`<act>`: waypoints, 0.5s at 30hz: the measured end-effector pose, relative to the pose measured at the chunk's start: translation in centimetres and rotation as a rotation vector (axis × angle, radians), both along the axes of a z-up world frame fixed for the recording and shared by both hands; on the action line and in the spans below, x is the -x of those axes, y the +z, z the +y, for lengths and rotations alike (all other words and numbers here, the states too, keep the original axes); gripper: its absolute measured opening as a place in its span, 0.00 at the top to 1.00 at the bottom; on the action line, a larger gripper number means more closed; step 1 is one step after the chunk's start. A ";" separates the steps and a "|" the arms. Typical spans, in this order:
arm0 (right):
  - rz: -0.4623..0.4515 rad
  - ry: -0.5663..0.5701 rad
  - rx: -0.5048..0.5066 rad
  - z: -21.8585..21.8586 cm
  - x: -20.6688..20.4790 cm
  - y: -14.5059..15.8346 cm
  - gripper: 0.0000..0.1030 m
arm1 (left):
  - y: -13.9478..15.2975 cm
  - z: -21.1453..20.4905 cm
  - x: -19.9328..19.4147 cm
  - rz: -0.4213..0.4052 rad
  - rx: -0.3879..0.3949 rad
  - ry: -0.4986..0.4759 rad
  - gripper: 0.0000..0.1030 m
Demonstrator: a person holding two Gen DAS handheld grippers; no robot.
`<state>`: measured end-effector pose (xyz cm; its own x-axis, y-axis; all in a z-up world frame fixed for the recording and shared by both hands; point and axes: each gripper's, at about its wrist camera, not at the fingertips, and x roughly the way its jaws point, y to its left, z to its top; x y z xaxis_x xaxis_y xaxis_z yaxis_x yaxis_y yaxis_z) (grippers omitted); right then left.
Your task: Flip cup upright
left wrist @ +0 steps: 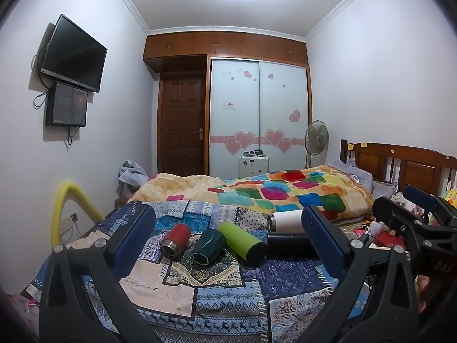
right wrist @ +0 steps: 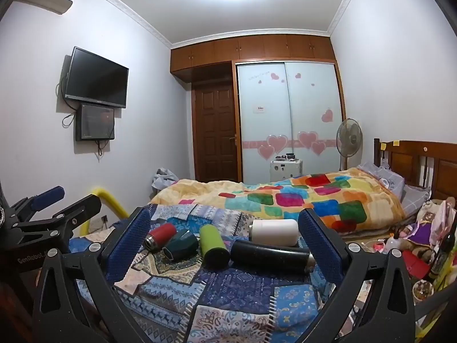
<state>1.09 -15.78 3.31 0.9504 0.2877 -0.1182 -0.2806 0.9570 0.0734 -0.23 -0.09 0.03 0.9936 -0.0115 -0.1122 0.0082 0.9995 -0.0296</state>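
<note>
Several cups lie on their sides on a patchwork blanket point(left wrist: 200, 294): a red cup point(left wrist: 175, 243) point(right wrist: 160, 235), a dark green faceted cup point(left wrist: 208, 247) point(right wrist: 181, 244), a lime green cup point(left wrist: 242, 241) point(right wrist: 212, 245), a black cup point(left wrist: 288, 244) point(right wrist: 271, 254) and a white cup point(left wrist: 285, 221) point(right wrist: 274, 232). My left gripper point(left wrist: 228, 243) is open and empty, a little short of the cups. My right gripper point(right wrist: 225, 243) is open and empty, also short of them. Each gripper shows at the edge of the other's view.
A colourful quilt point(left wrist: 285, 191) covers the bed behind the cups. A wooden headboard point(left wrist: 400, 163) and clutter point(right wrist: 422, 240) stand at the right. A yellow padded rail point(left wrist: 65, 214) is at the left. A wall TV point(left wrist: 74, 54), a wardrobe point(left wrist: 257, 114) and a fan point(left wrist: 315, 137) stand behind.
</note>
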 end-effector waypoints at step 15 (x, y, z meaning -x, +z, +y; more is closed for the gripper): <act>-0.006 -0.001 -0.010 -0.7 0.3 -0.1 0.00 | 0.3 -1.0 0.0 -0.013 -0.015 -0.013 0.00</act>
